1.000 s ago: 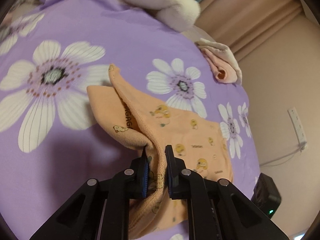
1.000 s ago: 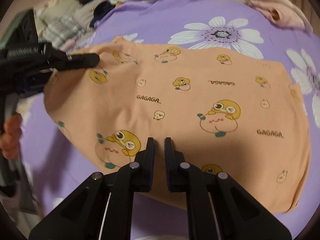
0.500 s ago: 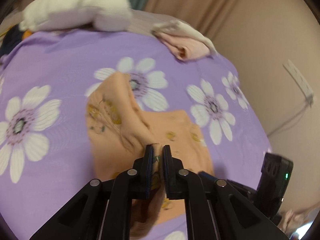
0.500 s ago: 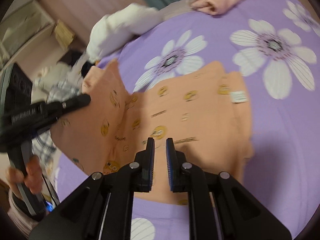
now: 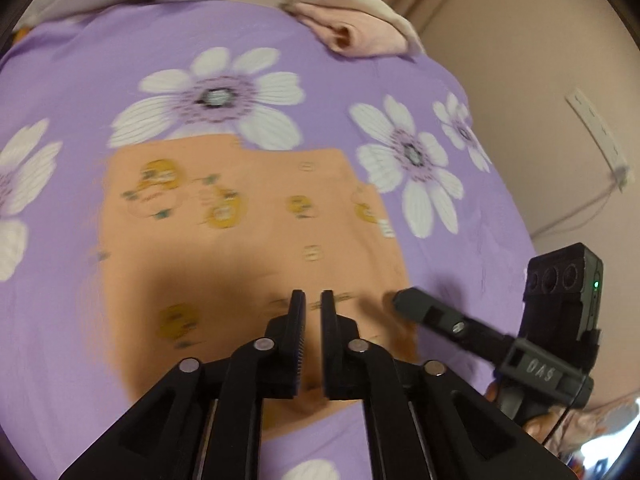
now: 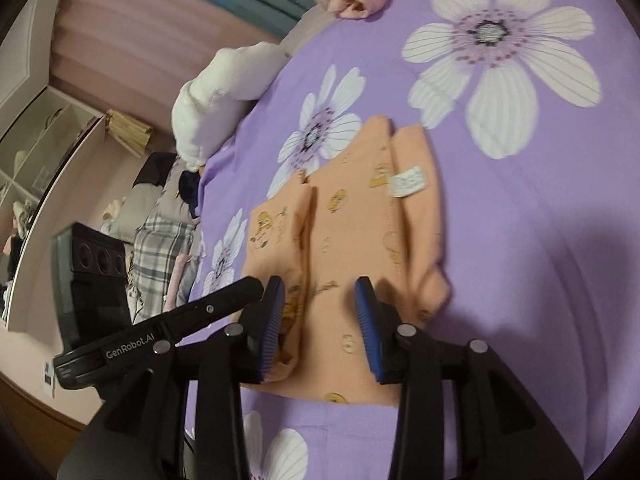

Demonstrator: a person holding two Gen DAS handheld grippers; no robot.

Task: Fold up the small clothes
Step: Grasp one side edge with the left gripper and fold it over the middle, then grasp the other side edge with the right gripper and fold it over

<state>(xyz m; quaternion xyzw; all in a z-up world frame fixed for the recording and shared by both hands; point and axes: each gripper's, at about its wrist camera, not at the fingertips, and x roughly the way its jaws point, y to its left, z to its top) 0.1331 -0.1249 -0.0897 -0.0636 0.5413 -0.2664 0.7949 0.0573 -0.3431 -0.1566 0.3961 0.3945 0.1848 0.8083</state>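
Purple bedsheet, one orange garment, two tongs

You are working in a home bedroom: a bed under a purple sheet printed with white flowers, a white plush pillow at its edge, pink curtains, open shelves against the wall, clothes heaped beside the bed, and a wall socket.
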